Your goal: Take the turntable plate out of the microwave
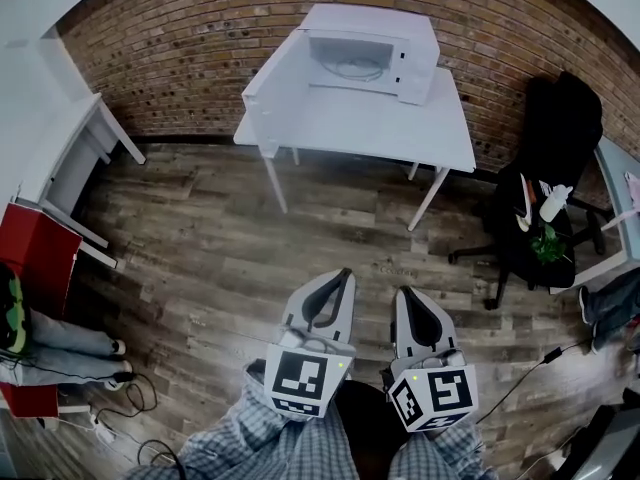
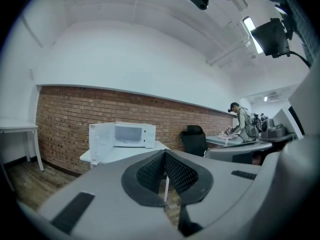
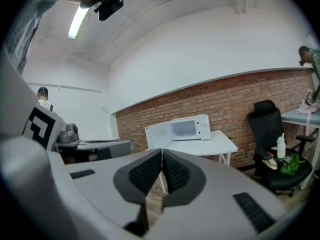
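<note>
A white microwave stands on a white table against the brick wall, its door swung open to the left. Inside it the glass turntable plate lies flat. In the left gripper view the microwave is far ahead, and in the right gripper view the same microwave is small and distant. My left gripper and right gripper are both shut and empty, held low near my legs, well short of the table.
A black office chair with a bottle and a plant on it stands right of the table. A red cabinet and a white desk are at the left. Cables lie on the wooden floor. A person stands at a desk on the right.
</note>
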